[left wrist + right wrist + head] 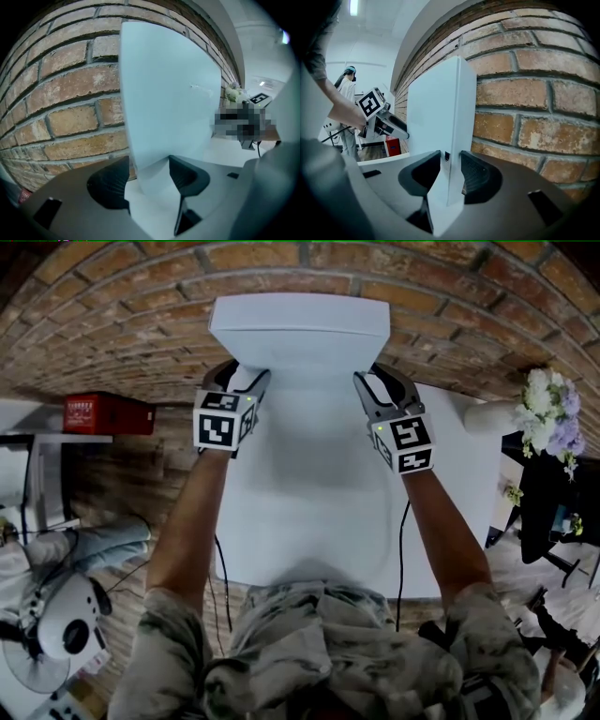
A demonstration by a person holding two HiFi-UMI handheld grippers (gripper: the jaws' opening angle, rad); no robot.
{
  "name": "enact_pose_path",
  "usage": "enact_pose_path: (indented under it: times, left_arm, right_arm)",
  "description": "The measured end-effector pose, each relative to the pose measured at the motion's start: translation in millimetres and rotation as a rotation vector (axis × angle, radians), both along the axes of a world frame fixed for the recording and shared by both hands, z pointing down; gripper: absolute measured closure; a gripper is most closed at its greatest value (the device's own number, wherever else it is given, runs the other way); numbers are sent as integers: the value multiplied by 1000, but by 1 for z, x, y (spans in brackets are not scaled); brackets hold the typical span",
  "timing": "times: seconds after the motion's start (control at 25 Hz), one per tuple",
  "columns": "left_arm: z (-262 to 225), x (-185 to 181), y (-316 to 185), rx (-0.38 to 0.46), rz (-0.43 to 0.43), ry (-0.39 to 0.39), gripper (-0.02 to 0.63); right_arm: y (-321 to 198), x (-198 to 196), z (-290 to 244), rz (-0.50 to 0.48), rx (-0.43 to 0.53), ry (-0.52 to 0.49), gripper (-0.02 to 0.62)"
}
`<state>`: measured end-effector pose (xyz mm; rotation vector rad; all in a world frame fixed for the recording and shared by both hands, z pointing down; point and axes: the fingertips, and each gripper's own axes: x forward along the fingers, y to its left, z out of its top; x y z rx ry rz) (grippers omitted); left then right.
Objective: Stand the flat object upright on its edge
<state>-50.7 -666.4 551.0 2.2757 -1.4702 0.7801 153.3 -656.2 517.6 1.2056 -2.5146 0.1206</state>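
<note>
We find the flat panel (300, 326) upright on its long edge at the far side of the surface (309, 512), against the brick wall (112, 324). The left hand-held gripper (149, 180) clamps one end. The right hand-held gripper (451, 171) straddles the other, jaws seemingly just slack. We advise releasing each side gently and confirming balance.

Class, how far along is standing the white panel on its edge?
Done: the white panel stands upright on the table. In hand: the left hand-held gripper grips one side edge; the right hand-held gripper brackets the other, pressure unclear. To do: release and check it stands alone.
</note>
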Motion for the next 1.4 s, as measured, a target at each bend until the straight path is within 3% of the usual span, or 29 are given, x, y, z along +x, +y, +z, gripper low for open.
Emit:
enact_pose_path:
  times: [0.4, 0.72, 1.12, 1.4]
  left_arm:
    - [-6, -19, 24, 30, -57, -22, 337]
    - [-8, -29, 73, 20, -65, 3, 337]
    - [-16, -32, 169, 19, -33, 85, 356]
    - [-29, -19, 265, 21, 54, 153, 442]
  right_arm:
    - [25, 15, 12, 48, -30, 52, 433]
    - [70, 19, 10, 79, -50, 41, 446]
    - [164, -1, -2, 103, -72, 11, 480]
    - [257, -24, -10, 102, -108, 7, 537]
